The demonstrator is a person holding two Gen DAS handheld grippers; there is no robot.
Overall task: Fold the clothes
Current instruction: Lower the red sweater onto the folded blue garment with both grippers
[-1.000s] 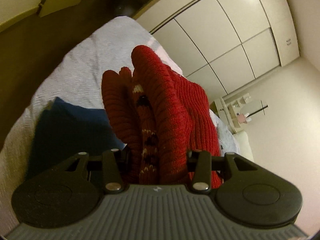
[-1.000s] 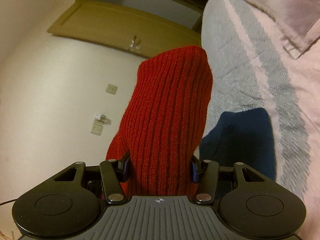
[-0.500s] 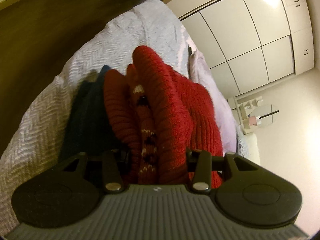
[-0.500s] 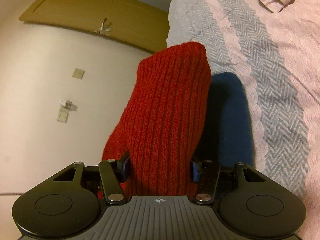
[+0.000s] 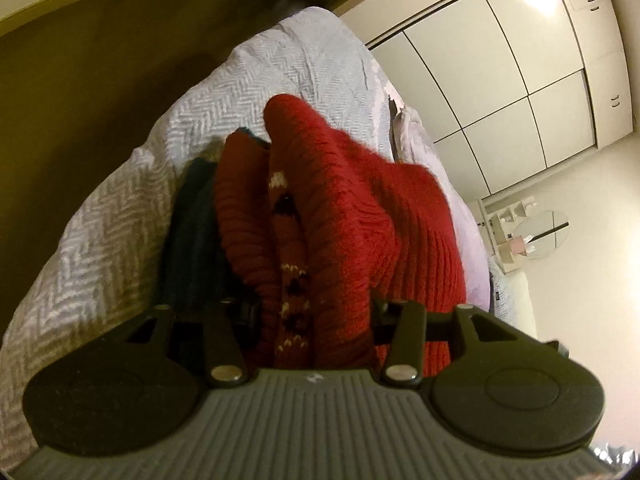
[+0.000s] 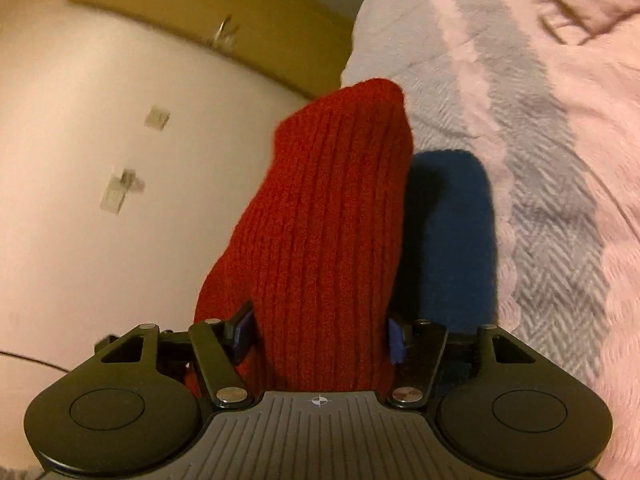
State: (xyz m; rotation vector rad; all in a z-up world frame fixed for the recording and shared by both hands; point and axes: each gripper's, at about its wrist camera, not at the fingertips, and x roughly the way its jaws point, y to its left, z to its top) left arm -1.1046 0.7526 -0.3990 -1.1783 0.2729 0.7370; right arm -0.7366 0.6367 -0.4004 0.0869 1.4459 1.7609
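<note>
Both tongs are clamped on the same red knit sweater (image 5: 344,216). Left gripper (image 5: 316,312) pinches a thick bunch of folds, a strip with white and dark patterning caught in the middle. Right gripper (image 6: 320,328) grips a ribbed fold (image 6: 332,216) that rises straight ahead of its fingers, the blue pads (image 6: 242,330) pressed to the fabric. Just beyond the sweater, left of the left tongs and right of the right tongs, lies a dark blue garment (image 6: 452,232) on the grey herringbone bedspread (image 5: 120,220). Farther right of the right tongs spreads pink bedding (image 6: 592,128). Farthest from the left tongs stand pale wardrobe doors (image 5: 508,76).
</note>
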